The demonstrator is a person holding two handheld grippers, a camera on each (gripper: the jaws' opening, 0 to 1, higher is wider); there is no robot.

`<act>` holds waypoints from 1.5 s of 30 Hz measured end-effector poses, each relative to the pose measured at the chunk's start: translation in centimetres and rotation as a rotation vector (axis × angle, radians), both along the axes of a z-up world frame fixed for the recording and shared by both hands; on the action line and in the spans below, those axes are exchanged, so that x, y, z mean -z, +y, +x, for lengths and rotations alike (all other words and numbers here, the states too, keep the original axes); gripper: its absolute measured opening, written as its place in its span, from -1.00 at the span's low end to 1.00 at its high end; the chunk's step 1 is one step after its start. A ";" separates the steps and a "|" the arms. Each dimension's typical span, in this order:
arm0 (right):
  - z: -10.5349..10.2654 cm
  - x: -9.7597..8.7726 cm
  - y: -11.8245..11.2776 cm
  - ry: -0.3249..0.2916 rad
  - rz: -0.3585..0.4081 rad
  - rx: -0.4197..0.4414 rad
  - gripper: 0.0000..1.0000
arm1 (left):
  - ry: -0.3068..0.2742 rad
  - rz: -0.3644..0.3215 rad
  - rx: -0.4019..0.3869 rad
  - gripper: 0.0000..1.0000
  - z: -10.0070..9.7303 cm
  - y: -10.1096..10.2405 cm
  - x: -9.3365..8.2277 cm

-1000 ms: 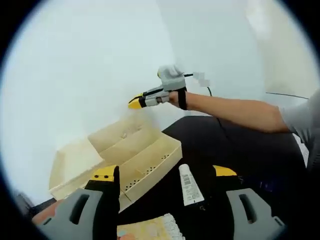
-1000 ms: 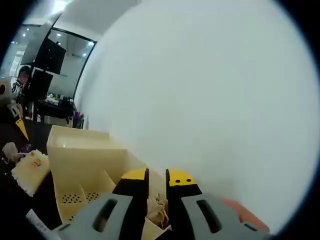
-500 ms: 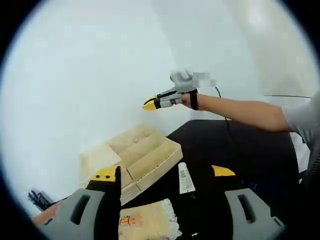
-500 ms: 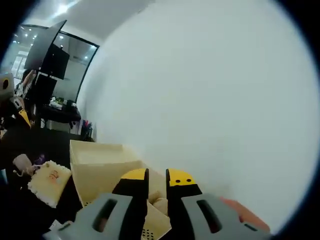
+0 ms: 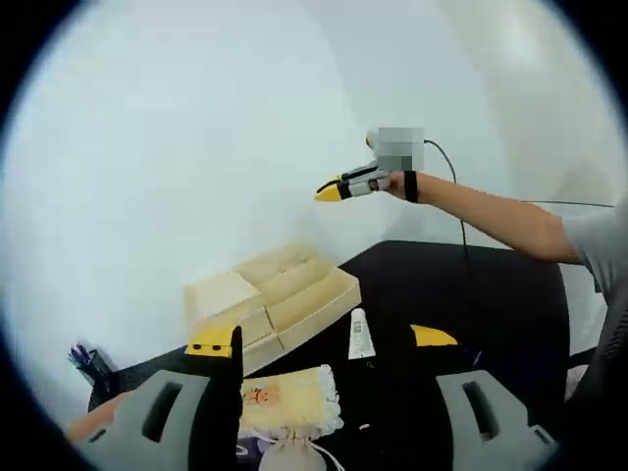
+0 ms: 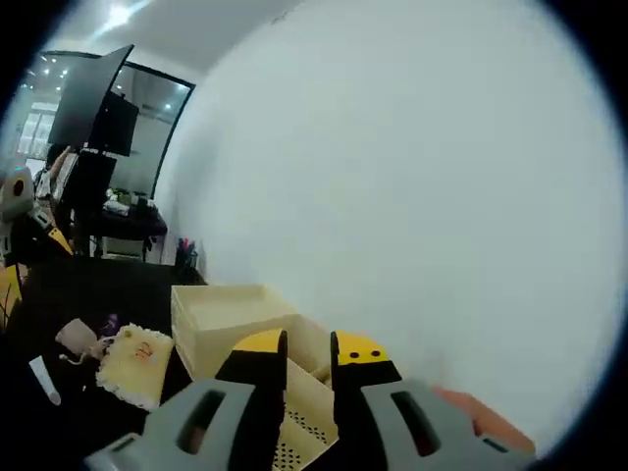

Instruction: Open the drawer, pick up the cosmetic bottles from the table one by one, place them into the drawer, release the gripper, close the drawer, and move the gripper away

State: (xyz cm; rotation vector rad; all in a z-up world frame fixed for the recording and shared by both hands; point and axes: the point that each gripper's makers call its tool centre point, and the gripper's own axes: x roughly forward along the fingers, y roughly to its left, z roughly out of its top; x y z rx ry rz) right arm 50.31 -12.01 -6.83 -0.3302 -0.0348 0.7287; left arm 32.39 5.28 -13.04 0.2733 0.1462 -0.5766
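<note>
My left gripper gapes wide over the black table, where a smooth white tube lies beside the cream plastic drawer box and a frilly yellow pouch. My right gripper, nearly closed and empty, looks into the perforated drawer.
</note>
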 end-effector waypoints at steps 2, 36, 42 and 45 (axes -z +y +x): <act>-1.6 0.2 0.0 0.004 -0.035 0.004 -0.58 | -0.004 -0.044 0.002 0.25 -0.6 0.2 0.1; -18.9 -3.3 7.2 -0.113 -0.119 -0.380 -0.32 | -0.030 -0.309 -0.134 0.26 2.0 9.1 8.5; -17.9 -2.1 8.5 -0.098 -0.128 -0.406 -0.32 | -0.074 -0.401 -0.141 0.29 2.4 9.5 8.9; -18.0 -1.6 8.9 -0.083 -0.130 -0.426 -0.32 | -0.086 -0.431 -0.137 0.29 2.3 10.0 9.8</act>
